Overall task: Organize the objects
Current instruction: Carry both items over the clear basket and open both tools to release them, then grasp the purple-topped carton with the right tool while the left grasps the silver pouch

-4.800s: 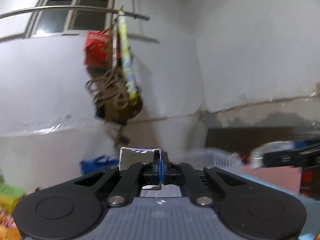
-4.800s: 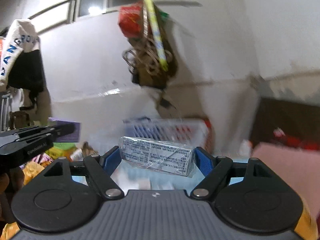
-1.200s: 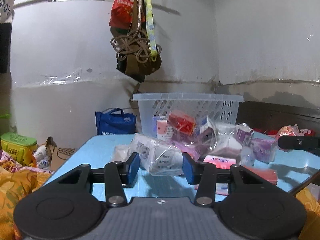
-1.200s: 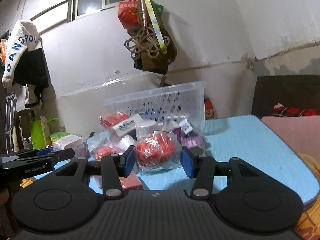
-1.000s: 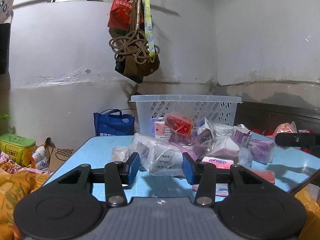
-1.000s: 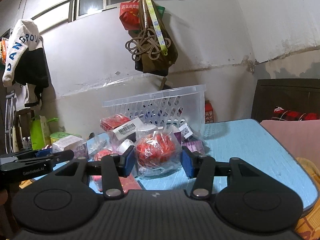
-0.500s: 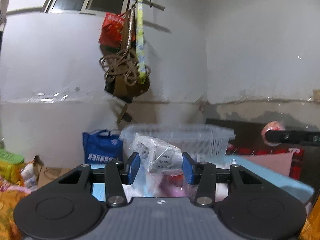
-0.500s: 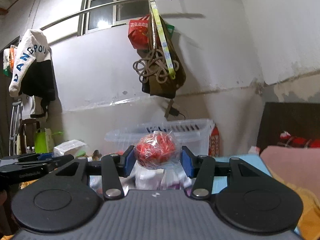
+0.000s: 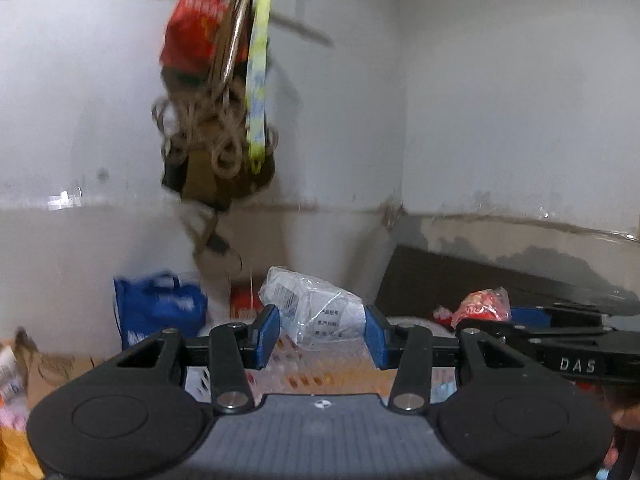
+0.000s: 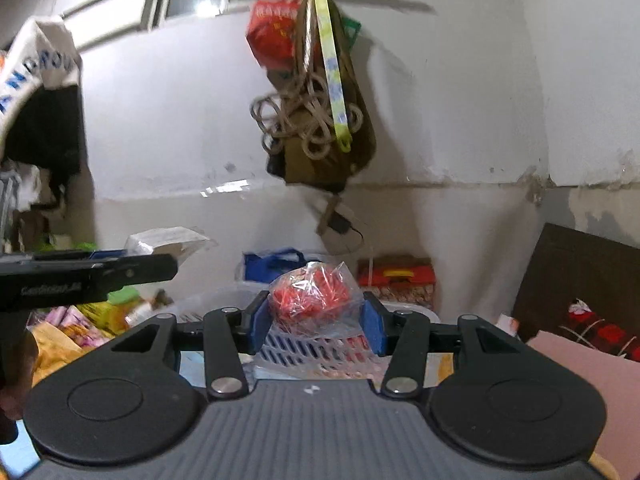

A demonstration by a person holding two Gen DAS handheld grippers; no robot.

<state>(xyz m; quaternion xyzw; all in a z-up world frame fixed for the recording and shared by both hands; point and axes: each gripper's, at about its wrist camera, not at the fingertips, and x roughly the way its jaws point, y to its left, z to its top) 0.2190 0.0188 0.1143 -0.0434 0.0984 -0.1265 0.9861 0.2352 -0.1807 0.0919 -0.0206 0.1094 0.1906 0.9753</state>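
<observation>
Both claws carry loads above the clear plastic basket [image 10: 304, 344]: the left gripper [image 9: 320, 334] clamps a white wrapped packet [image 9: 316, 312], the right gripper [image 10: 316, 322] a red bagged bundle [image 10: 314, 292], the basket's rim lying just below and ahead of the right.

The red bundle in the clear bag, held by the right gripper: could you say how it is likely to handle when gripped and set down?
The red bundle probably yields under the right gripper, since its loose wrap bulges past the pads. The glossy film looks slippery. Being roundish, it may roll when released.
</observation>
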